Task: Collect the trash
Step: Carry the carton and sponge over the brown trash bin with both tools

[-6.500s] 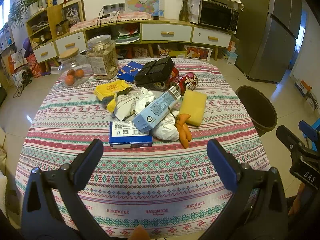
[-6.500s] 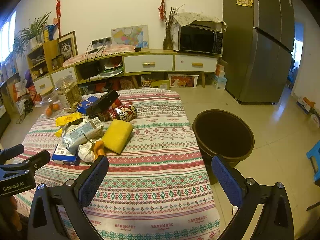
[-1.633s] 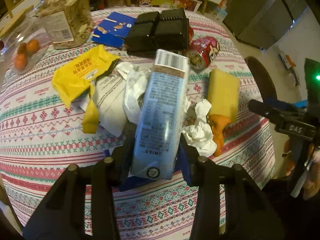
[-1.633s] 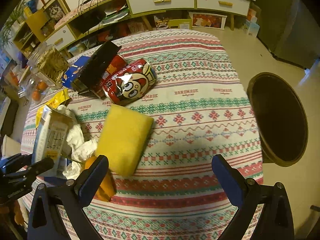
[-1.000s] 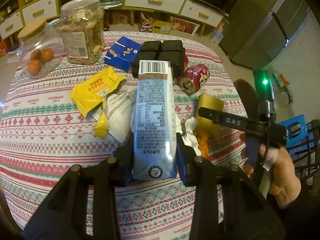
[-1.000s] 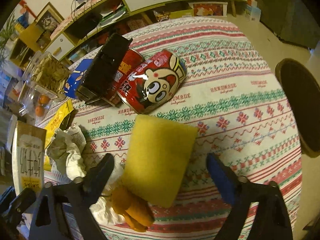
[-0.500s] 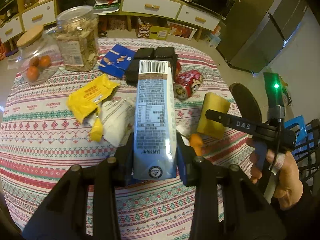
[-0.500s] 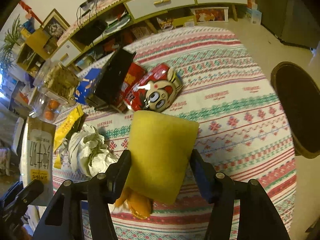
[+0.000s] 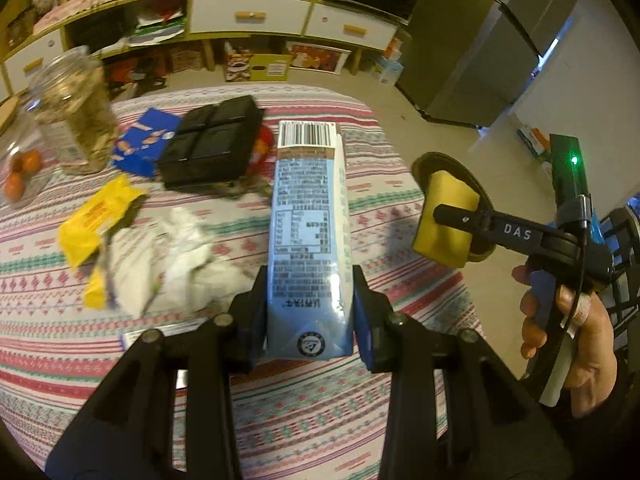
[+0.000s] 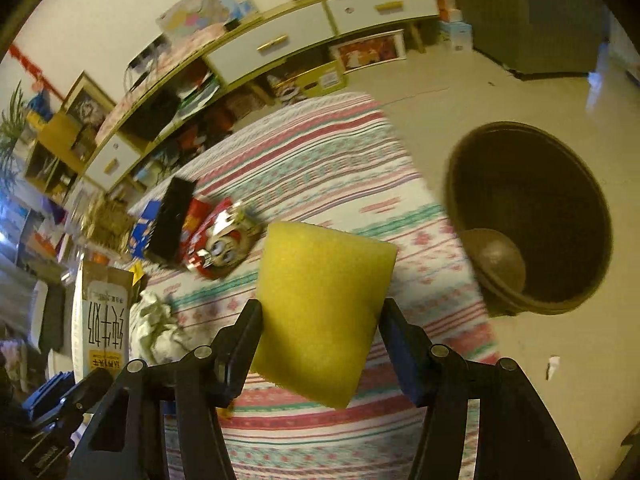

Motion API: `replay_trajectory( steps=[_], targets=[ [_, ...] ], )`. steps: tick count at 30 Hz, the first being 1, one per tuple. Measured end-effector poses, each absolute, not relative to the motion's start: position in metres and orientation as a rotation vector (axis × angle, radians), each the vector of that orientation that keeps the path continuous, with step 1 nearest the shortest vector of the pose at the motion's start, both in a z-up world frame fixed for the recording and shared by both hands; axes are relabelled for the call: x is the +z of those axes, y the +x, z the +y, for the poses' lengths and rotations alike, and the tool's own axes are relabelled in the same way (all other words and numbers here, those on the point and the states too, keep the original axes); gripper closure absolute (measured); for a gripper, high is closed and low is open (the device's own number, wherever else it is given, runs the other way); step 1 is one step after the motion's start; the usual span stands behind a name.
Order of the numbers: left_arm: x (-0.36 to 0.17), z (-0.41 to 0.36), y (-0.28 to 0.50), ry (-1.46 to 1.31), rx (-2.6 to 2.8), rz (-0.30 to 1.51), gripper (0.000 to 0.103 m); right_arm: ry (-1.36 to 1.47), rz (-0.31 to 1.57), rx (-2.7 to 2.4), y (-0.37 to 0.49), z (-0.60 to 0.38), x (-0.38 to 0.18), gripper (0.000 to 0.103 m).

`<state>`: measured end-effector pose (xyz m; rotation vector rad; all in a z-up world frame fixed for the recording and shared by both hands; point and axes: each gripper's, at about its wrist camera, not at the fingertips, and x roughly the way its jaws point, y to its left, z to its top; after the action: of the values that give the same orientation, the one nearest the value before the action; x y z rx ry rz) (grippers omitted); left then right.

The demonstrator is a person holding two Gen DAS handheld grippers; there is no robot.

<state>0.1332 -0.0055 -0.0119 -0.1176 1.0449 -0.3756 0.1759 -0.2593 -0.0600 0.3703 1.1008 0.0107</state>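
Note:
My left gripper (image 9: 310, 312) is shut on a light-blue milk carton (image 9: 308, 236) and holds it above the patterned tablecloth (image 9: 280, 408). The carton also shows in the right wrist view (image 10: 105, 320). My right gripper (image 10: 320, 336) is shut on a yellow sponge (image 10: 320, 304), lifted off the table; it also shows in the left wrist view (image 9: 446, 220), in front of the brown trash bin (image 9: 480, 196). The bin (image 10: 532, 216) stands on the floor right of the table. Crumpled white paper (image 9: 176, 256), a yellow wrapper (image 9: 96, 220) and a red can (image 10: 220, 244) lie on the table.
A black box (image 9: 212, 148), a blue packet (image 9: 144, 144), a jar of snacks (image 9: 76, 116) and a jar with oranges (image 9: 20, 168) stand at the table's back. A blue-white box (image 9: 160, 340) lies under my left gripper. Cabinets (image 9: 248, 16) and a fridge (image 9: 500, 52) stand beyond.
The right gripper has lifted the yellow sponge off the table and carried it right, toward the bin. The left gripper holds the carton and has swung slightly right.

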Motion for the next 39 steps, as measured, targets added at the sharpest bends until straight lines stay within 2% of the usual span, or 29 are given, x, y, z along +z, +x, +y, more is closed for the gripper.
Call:
replay_trajectory(
  steps=[17, 27, 34, 35, 37, 38, 39],
  targets=[
    [-0.053, -0.164, 0.169, -0.044, -0.595, 1.131, 0.064, 0.440, 1.056, -0.208, 0.147, -0.413, -0.056, 0.042],
    [-0.073, -0.244, 0.202, -0.062, -0.685, 1.187, 0.064, 0.518, 1.064, -0.266, 0.140, -0.455, -0.065, 0.042],
    [-0.075, -0.277, 0.203, 0.011, -0.732, 1.134, 0.064, 0.576, 1.071, -0.322, 0.139, -0.474, -0.074, 0.042],
    [-0.072, -0.279, 0.202, 0.026, -0.753, 1.107, 0.059, 0.586, 1.073, -0.327, 0.139, -0.476, -0.076, 0.042],
    [-0.071, -0.279, 0.198, 0.074, -0.728, 1.071, 0.042, 0.595, 1.076, -0.333, 0.138, -0.478, -0.078, 0.042],
    [-0.067, -0.278, 0.196, 0.086, -0.718, 1.049, 0.030, 0.596, 1.077, -0.335, 0.138, -0.479, -0.078, 0.042],
    [-0.065, -0.276, 0.196, 0.083, -0.719, 1.037, 0.027, 0.596, 1.077, -0.337, 0.138, -0.479, -0.079, 0.042]
  ],
)
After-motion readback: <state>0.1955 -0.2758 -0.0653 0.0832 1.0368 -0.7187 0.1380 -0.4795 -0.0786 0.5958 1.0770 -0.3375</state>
